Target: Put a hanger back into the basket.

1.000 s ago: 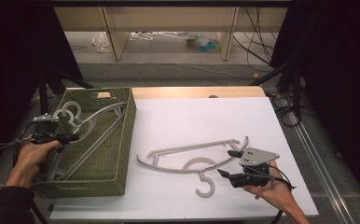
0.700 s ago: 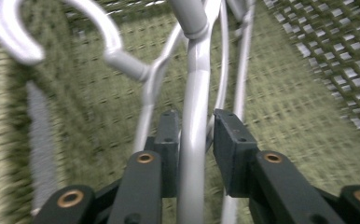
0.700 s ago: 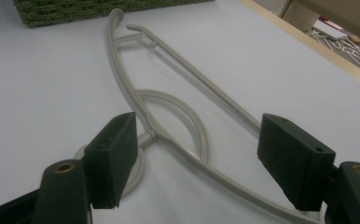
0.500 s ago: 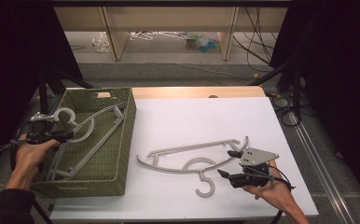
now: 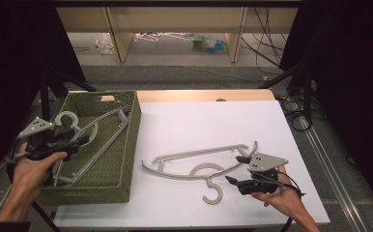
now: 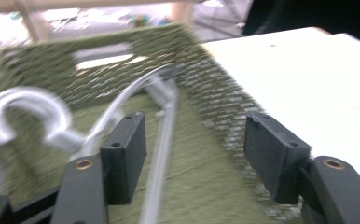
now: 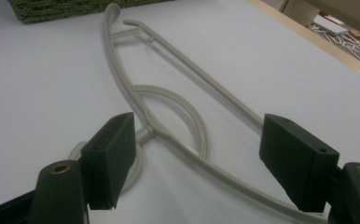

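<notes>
Hanger (image 5: pixel 199 162) of pale grey plastic lies flat on the white worktop (image 5: pixel 213 121), its long axis running left to right across the high view, its hook toward the person's edge. The right gripper (image 5: pixel 235 169) sits at its right end, jaws spread wide and straddling the arm without pressing on it. A second hanger (image 5: pixel 85 140) rests in the green woven basket (image 5: pixel 131 140), hook toward the basket's left wall. Above it the left gripper (image 5: pixel 80 137) has just been opening its jaws, nothing clamped between them.
</notes>
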Available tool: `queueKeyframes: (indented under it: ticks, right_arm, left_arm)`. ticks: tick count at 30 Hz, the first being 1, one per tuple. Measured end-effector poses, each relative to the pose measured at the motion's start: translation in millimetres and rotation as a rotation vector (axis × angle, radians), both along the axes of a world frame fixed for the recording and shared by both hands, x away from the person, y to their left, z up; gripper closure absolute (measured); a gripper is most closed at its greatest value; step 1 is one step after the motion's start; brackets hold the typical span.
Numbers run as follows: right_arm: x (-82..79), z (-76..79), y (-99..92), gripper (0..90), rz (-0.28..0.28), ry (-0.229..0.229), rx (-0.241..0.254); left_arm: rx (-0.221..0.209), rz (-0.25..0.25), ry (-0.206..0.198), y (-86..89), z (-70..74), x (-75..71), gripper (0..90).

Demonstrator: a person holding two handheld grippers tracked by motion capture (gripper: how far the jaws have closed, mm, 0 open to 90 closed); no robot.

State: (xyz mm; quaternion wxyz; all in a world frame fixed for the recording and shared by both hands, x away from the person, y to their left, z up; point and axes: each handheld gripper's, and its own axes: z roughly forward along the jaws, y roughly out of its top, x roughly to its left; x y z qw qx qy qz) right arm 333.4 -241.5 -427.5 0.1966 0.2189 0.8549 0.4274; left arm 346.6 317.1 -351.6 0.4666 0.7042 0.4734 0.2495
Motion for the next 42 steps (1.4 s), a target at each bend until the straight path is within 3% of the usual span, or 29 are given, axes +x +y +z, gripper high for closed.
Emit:
queueKeyframes:
  ticks: [3,7,10,11,12,16,18,28,31,33,42]
  right_arm:
    - [0.2,-1.0,0.1,27.6,0.000,0.000,-0.002]
    - [0.4,-1.7,0.3,27.4,0.004,0.004,0.001]
    - [1.0,-2.2,-0.1,27.3,0.008,0.008,0.005]
    - [1.1,-2.0,-0.7,27.2,0.007,0.010,0.003]
    - [1.3,-2.3,-0.9,27.1,0.005,0.012,0.003]
    - [2.6,-3.7,-0.7,26.8,0.011,0.010,0.010]
    - [2.4,-4.2,-0.8,26.7,0.011,0.015,0.012]
    - [2.8,-6.1,-1.5,25.2,0.005,0.019,0.013]
    - [2.6,-4.8,-1.9,25.3,0.001,0.010,0.015]
    - [2.4,-4.7,-2.0,25.2,0.005,0.010,0.012]
    - [10.5,-11.3,-2.5,24.6,0.008,0.026,-0.011]
  left_arm:
    - [-0.009,-0.053,-0.042,-25.5,7.4,-16.3,34.8]
    - [-0.004,-0.110,-0.064,-57.2,5.6,-31.0,29.2]
    - [-0.029,-0.185,-0.082,-81.3,-1.2,-38.0,28.7]
    - [-0.002,-0.229,-0.088,-88.8,-3.5,-38.6,28.4]
    - [-0.016,-0.238,-0.083,-97.6,-6.6,-41.1,27.8]
    - [0.039,-0.272,-0.115,-120.3,-12.7,-47.5,26.7]
    - [0.016,-0.283,-0.115,-130.7,-17.6,-51.3,24.9]
    - [0.043,-0.296,-0.118,-155.7,-49.4,-60.6,20.4]
    - [0.015,-0.299,-0.123,-156.1,-54.1,-61.6,19.2]
    - [0.019,-0.299,-0.136,-157.9,-57.8,-64.2,18.7]
    - [0.038,-0.366,-0.115,-176.9,-72.6,-74.9,17.2]
